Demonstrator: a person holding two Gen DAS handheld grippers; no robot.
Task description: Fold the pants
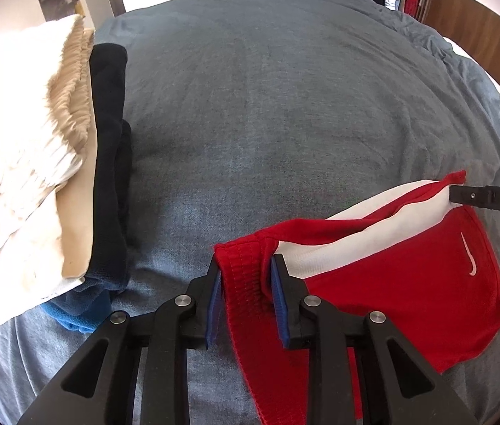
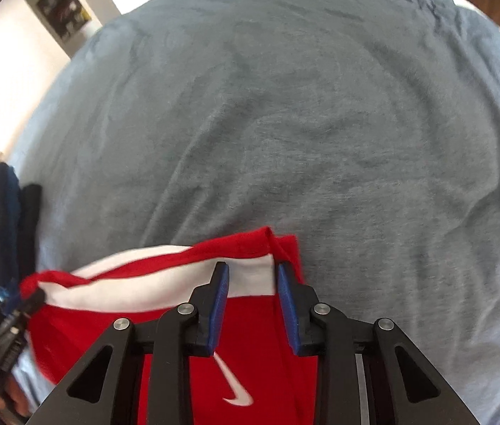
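Red shorts (image 1: 409, 283) with a white side stripe and a white swoosh hang between my two grippers above the grey-blue bed. My left gripper (image 1: 246, 269) has its blue-padded jaws around the bunched red waistband and grips it. My right gripper (image 2: 251, 276) has its jaws on either side of the white stripe and red hem at the leg end of the shorts (image 2: 179, 318). In the left wrist view the right gripper's finger (image 1: 476, 196) pinches that hem corner. The cloth sags between the two holds.
A stack of folded clothes, cream (image 1: 19, 177) on dark navy (image 1: 110, 163) and blue, lies on the bed's left side; it also shows in the right wrist view (image 2: 2, 219). The grey-blue bedspread (image 1: 285, 106) stretches ahead. Hanging clothes and a wooden headboard (image 1: 480, 32) stand beyond.
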